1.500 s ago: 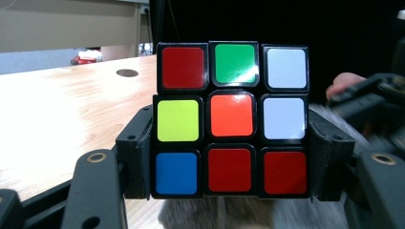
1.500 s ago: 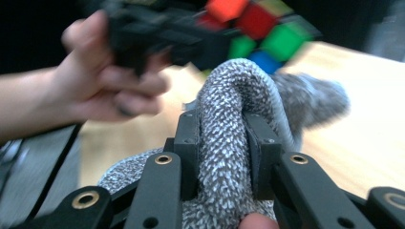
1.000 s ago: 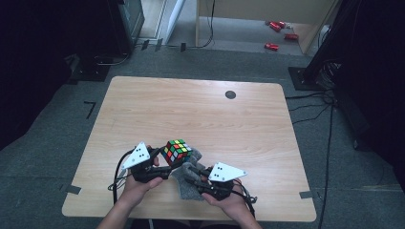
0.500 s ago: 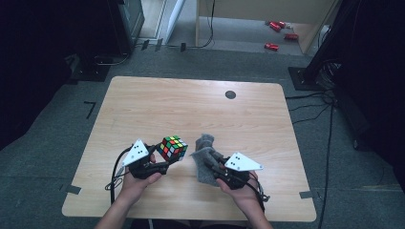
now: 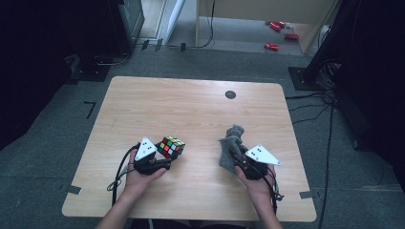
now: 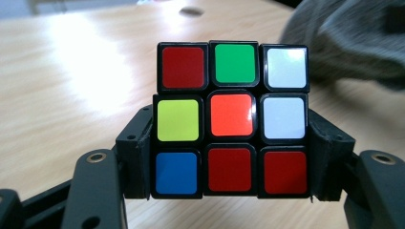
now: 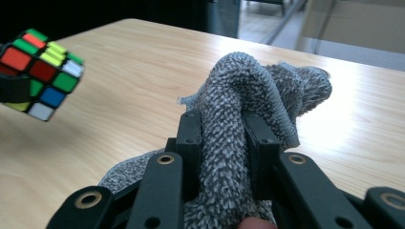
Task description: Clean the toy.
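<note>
A colour-scrambled puzzle cube (image 5: 172, 146) (image 6: 231, 119) is clamped between the black jaws of my left gripper (image 5: 162, 160) (image 6: 229, 157), held a little above the wooden table (image 5: 191, 105). The same cube (image 7: 38, 71) appears at the left of the right gripper view. My right gripper (image 5: 237, 155) (image 7: 222, 143) is shut on a bunched grey cloth (image 5: 231, 145) (image 7: 253, 95), whose folds rise above the jaws and hang beneath them. The grey cloth (image 6: 348, 38) also lies at the upper right of the left gripper view.
A small dark round hole (image 5: 230, 94) sits near the table's far edge. Cables (image 5: 122, 176) trail from both grippers toward the near edge. Red objects (image 5: 272, 46) lie on the floor beyond the table, beside dark equipment.
My right gripper has carried the grey cloth to the right, away from the cube. The left gripper has shifted slightly with the cube still in it.
</note>
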`<state>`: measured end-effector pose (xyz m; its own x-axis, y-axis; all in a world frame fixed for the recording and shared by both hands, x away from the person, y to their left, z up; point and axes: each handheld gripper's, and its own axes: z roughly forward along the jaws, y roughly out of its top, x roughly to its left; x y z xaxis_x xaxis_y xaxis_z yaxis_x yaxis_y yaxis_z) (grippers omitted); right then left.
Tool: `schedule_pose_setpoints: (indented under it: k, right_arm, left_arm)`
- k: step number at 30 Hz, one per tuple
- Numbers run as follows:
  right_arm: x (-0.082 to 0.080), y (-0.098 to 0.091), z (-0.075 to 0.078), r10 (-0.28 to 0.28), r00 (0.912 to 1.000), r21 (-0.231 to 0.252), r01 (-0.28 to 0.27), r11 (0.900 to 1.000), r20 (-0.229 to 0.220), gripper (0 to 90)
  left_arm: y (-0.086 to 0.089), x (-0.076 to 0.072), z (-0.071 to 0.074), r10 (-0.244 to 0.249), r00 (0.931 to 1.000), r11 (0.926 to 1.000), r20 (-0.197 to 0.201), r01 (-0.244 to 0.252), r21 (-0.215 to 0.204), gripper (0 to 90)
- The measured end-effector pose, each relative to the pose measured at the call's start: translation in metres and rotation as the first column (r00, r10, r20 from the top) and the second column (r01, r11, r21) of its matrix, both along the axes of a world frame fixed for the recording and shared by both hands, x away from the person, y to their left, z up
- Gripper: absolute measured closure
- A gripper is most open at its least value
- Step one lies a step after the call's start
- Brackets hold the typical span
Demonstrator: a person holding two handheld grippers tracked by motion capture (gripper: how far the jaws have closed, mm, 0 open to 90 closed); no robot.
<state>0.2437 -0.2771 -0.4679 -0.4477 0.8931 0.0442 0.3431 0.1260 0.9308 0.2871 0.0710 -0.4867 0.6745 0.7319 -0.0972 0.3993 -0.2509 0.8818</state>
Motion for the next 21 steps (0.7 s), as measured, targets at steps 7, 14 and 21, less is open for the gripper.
schedule_pose_setpoints:
  k: [7, 14, 21]
  right_arm:
    - [0.006, -0.008, -0.013, -0.047, 0.9982, -0.03, 0.046, 0.9985, -0.038, 72.5]
    - [0.009, -0.007, -0.02, -0.054, 0.9961, -0.052, 0.051, 0.9973, -0.07, 72.1]
    - [0.011, -0.007, -0.026, -0.056, 0.9941, -0.055, 0.051, 0.9972, -0.093, 72.0]
  left_arm:
    - [-0.004, 0.007, -0.011, 0.083, 0.9955, 0.9889, -0.046, -0.077, 0.128, 33.9]
    - [-0.008, 0.01, -0.014, 0.099, 0.9936, 0.978, -0.054, -0.088, 0.189, 33.7]
    - [-0.012, 0.011, -0.019, 0.094, 0.9949, 0.9733, -0.038, -0.084, 0.214, 33.3]
